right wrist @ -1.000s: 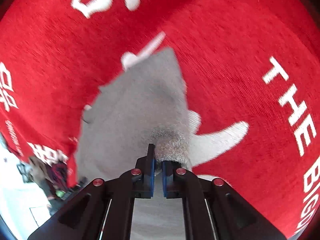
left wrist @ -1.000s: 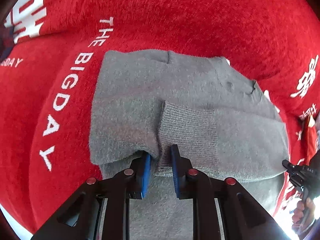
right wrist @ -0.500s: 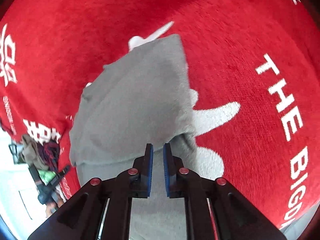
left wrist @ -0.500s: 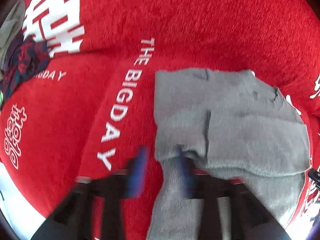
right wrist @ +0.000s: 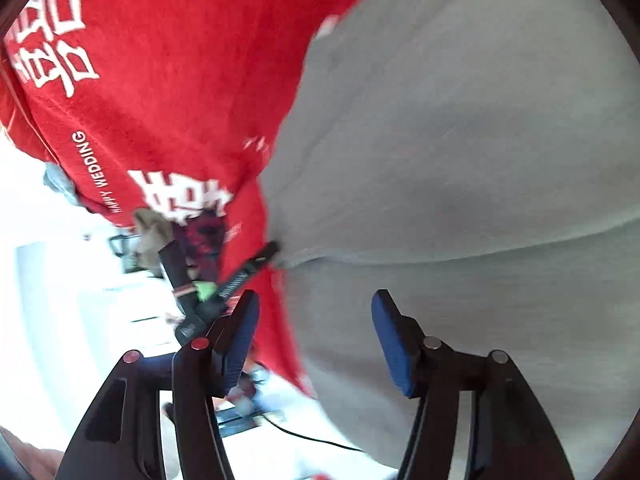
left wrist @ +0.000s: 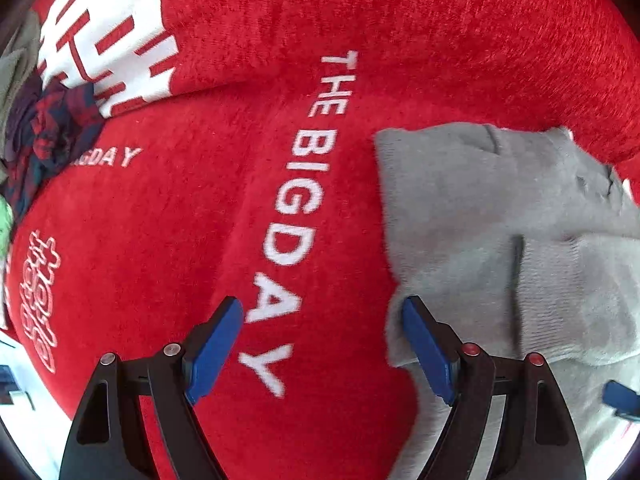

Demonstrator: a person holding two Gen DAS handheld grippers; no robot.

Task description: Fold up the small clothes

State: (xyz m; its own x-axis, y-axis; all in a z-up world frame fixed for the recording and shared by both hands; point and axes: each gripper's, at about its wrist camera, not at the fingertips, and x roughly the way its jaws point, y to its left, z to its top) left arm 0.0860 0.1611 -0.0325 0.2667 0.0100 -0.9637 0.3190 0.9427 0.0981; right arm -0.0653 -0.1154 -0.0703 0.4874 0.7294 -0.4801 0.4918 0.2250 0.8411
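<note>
A small grey knitted sweater (left wrist: 480,216) lies folded on the red cloth (left wrist: 160,240), its ribbed cuff laid across the body. My left gripper (left wrist: 320,336) stands open over the white lettering just left of the sweater, its right pad (left wrist: 424,348) at the sweater's edge, holding nothing. In the right wrist view the grey sweater (right wrist: 460,140) fills the right side, blurred. My right gripper (right wrist: 316,332) hangs over its left edge, jaws opening, with nothing pressed between the pads. The left gripper (right wrist: 240,276) shows there as a black tool at the sweater's corner.
A pile of dark red-and-blue and beige clothes (left wrist: 44,136) sits at the far left of the red cloth, and the same pile (right wrist: 188,232) shows in the right wrist view. The cloth's edge (right wrist: 280,340) drops to a bright white floor with a cable.
Both grippers have let go of the sweater's sleeves and opened. The left one slid left off the sweater onto the lettering. The right one swung fast toward the sweater's left edge.
</note>
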